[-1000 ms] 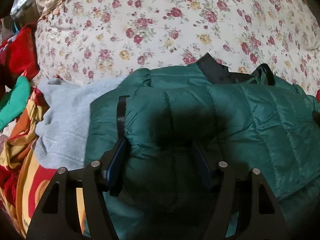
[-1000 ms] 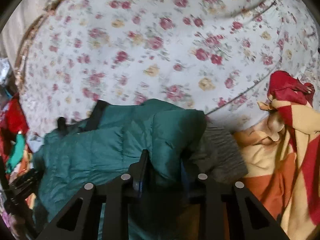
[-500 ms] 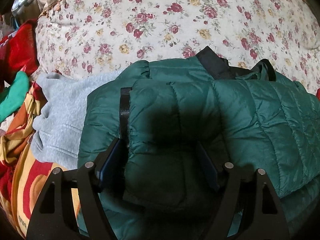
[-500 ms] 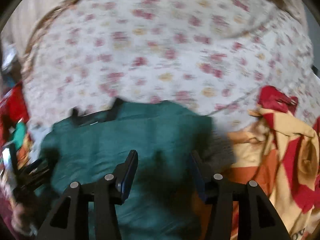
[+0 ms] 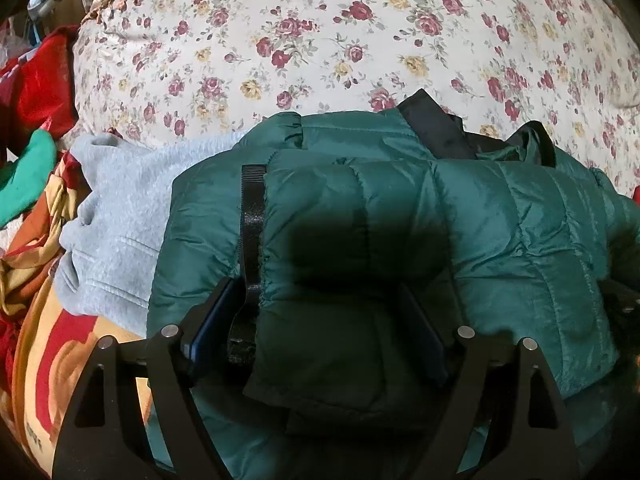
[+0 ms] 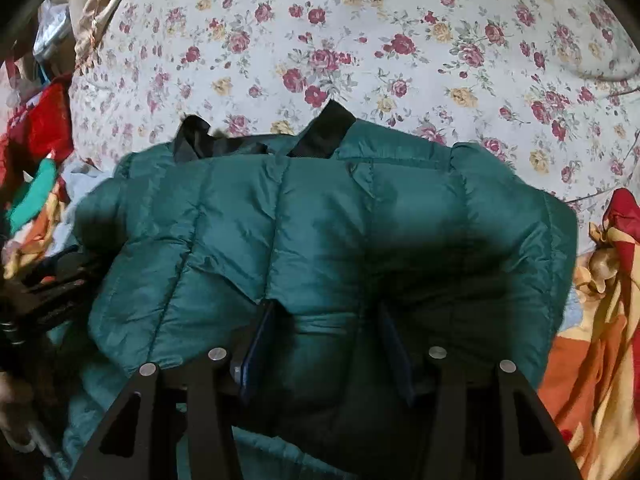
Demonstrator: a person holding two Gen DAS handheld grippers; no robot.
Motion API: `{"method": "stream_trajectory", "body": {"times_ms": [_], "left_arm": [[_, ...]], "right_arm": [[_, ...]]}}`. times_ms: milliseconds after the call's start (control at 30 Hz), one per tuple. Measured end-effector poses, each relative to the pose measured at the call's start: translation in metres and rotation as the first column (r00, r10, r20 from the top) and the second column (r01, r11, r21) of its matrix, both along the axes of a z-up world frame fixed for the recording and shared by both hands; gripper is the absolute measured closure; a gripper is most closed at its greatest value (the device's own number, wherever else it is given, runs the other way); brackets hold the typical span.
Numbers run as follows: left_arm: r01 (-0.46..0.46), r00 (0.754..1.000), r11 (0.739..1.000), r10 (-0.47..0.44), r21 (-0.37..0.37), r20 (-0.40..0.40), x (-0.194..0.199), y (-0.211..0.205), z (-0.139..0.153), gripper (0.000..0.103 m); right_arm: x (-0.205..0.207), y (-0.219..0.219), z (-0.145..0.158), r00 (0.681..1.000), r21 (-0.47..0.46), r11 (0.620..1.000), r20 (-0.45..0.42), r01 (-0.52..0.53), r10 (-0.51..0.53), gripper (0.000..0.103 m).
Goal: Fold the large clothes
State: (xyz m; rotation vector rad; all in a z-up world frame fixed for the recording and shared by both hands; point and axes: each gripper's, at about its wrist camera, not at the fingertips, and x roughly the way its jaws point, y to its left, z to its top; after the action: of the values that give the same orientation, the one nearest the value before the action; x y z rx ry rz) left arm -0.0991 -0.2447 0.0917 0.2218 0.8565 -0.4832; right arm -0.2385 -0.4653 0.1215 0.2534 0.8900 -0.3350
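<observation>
Green puffer jacket [image 5: 500, 216] lower hem runs off the bottom edge; grey sweatshirt [image 5: 120, 216] lies partly hidden beneath it.

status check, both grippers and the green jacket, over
Left hand-held gripper shut on green puffer jacket. Right hand-held gripper shut on same jacket. Grey sweatshirt bunched against jacket's left edge.

Right gripper [image 6: 326, 344] fingers pinch a fold of green jacket [image 6: 320, 216] lying on floral bedspread [image 6: 360, 40].
</observation>
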Motion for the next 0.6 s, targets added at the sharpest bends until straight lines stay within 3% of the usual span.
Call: {"method": "stream_trajectory", "body": {"times_ms": [167,333,467,600], "left_arm": [[-0.002,1.000,1.000,0.002,-0.004,-0.004,0.001,0.000,-0.001,0.021],[-0.001,1.000,1.000,0.001,-0.006,-0.005,0.001,0.000,-0.001,0.020],[-0.001,1.000,1.000,0.001,-0.005,-0.003,0.001,0.000,-0.002,0.017],[-0.005,1.000,1.000,0.005,-0.005,0.001,0.001,0.000,-0.003,0.016]], "right_arm": [[-0.040,-0.006,0.019,0.998,0.007,0.999,0.041,0.038,-0.038,0.051],[-0.047,-0.021,-0.008,0.997,0.003,0.997,-0.023,0.072,-0.072,0.050],[-0.037,-0.026,-0.031,0.997,0.021,0.997,-0.020,0.074,-0.073,0.049],[-0.039,-0.029,-0.028,0.997,0.031,0.997,-0.012,0.076,-0.075,0.049]]}}
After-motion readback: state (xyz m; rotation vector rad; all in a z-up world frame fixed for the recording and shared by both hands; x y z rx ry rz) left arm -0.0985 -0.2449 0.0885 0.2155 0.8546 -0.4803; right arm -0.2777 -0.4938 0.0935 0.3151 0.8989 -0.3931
